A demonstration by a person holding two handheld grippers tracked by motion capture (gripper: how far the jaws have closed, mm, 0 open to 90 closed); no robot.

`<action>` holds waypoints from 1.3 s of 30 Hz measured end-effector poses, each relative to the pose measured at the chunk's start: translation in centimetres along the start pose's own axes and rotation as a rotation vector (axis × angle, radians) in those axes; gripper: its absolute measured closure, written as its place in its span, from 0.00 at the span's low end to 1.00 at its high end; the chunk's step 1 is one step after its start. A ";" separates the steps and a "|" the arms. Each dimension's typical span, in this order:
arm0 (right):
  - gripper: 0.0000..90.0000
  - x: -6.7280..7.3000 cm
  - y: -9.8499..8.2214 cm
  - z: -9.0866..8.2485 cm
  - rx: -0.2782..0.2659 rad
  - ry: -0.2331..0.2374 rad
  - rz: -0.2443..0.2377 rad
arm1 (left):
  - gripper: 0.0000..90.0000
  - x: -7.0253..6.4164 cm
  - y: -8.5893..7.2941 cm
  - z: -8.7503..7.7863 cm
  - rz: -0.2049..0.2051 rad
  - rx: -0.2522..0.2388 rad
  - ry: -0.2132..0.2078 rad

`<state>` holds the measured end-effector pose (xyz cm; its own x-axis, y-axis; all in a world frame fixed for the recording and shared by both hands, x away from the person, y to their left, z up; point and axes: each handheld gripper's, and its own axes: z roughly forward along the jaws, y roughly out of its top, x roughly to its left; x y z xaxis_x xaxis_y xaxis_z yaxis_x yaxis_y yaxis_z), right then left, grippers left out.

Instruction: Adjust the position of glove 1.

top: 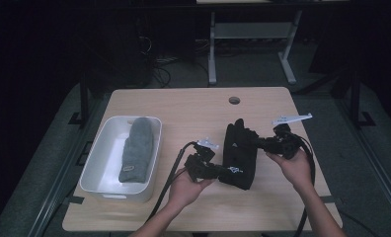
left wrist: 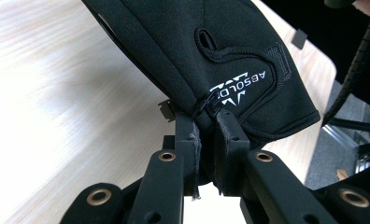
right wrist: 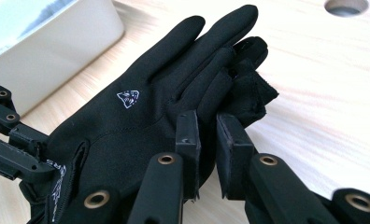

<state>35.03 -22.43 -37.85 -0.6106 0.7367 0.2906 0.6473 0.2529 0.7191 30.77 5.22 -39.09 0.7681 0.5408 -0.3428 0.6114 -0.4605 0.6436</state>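
Black glove (top: 240,153) held lengthwise, fingers pointed away from the person; cuff pinched by left gripper (top: 218,170), edge clamped by right gripper (top: 262,144).

Dim lab: bare wooden table (top: 193,106), trailing floor cables (top: 159,74), metal stand (top: 250,44).

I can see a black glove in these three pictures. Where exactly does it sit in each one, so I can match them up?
High view: the black glove is right of centre, between both claws, over the table.
Left gripper view: the glove hangs from top centre, its cuff edge pinched by the left claw.
Right gripper view: the glove spreads across the centre, fingers pointing up.
Shared landmark: the light wooden table.
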 end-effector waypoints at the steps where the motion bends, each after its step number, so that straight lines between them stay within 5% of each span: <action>1: 0.89 0.5 0.6 0.1 -0.002 0.003 -0.006 | 0.90 0.1 0.0 -0.8 0.003 -0.010 0.008; 21: 0.89 4.7 5.6 2.1 -0.025 0.049 -0.069 | 0.90 1.9 -0.7 -7.2 -0.019 -0.072 0.044; 39: 0.89 7.0 8.0 3.7 -0.034 0.079 -0.088 | 0.90 3.0 -1.5 -10.1 -0.026 -0.101 0.082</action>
<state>37.64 -12.97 -32.34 -0.6995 0.6604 0.2729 0.5741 0.2920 0.7650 30.22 14.60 -34.17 0.7313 0.6095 -0.3061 0.6057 -0.3741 0.7022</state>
